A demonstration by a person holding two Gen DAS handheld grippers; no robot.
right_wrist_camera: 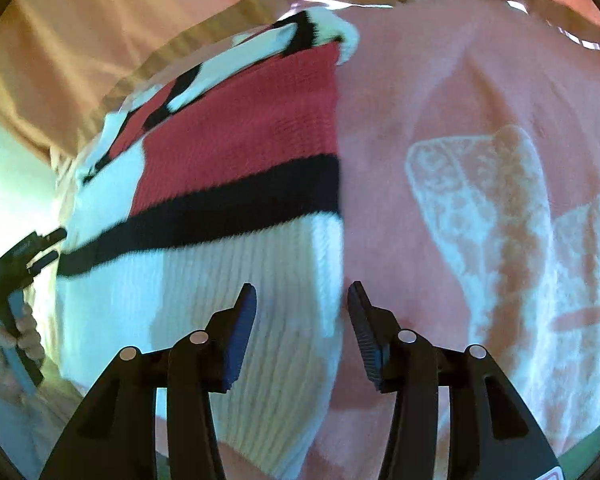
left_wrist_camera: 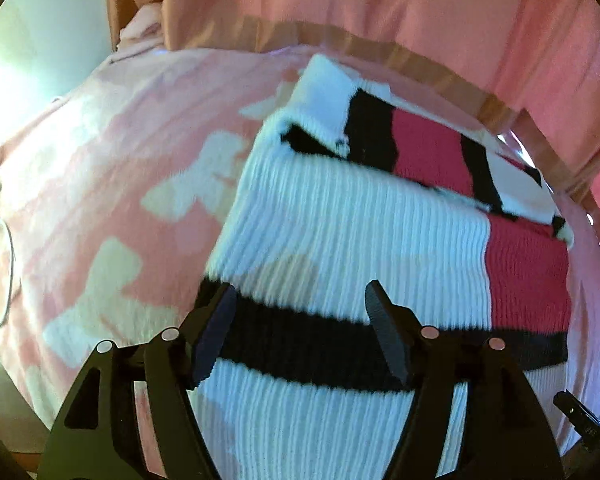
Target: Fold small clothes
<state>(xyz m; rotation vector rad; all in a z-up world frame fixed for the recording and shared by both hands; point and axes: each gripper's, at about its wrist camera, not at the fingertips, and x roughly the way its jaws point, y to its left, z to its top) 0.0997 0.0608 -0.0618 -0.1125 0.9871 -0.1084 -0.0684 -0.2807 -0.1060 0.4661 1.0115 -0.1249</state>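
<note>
Sweater (left_wrist_camera: 340, 216) flat on pink blanket (left_wrist_camera: 112, 184), sleeves seemingly folded in at 12 o'clock; body fold left. L gripper (left_wrist_camera: 300, 332), R gripper (right_wrist_camera: 302, 320): jaws apart, nothing held.

Left wrist camera looks steeply down along its own fingers, close over the knit sweater (left_wrist_camera: 340, 232) on the pink patterned blanket (left_wrist_camera: 112, 184), facing the pink curtain (left_wrist_camera: 380, 8) behind. Right wrist camera tilts down just as close over the sweater's right edge. Both views share the sweater's black stripe and red panel; the right view catches the left gripper (right_wrist_camera: 50, 246) at its left rim
</note>
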